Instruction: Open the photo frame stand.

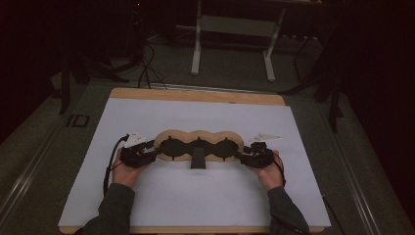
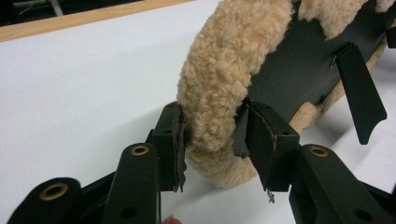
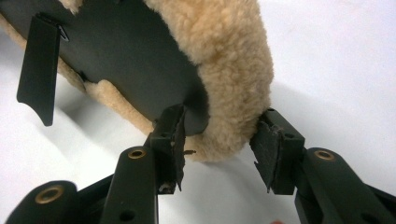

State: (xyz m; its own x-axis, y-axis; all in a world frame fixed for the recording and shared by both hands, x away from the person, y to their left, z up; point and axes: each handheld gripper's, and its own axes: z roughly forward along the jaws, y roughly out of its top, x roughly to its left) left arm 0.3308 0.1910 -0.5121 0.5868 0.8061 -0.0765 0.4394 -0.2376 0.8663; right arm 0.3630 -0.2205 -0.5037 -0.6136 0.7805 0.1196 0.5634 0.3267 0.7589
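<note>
Fleece pad (image 1: 199, 138) without readable writing, left gripper (image 2: 212, 144) jaws grasping one end, right gripper (image 3: 222, 142) jaws loosely astride the other.

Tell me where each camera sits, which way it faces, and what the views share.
High view: above the person's side, facing forward and down on the white table; forearms, hands, left gripper and right gripper show.
Left gripper view: on the left gripper, looking along its jaws at the fleece cover; one end sits between them.
Right gripper view: on the right gripper, facing the cover's other end.
Shared: all show the fleece cover; both gripper views show its black strap.
</note>
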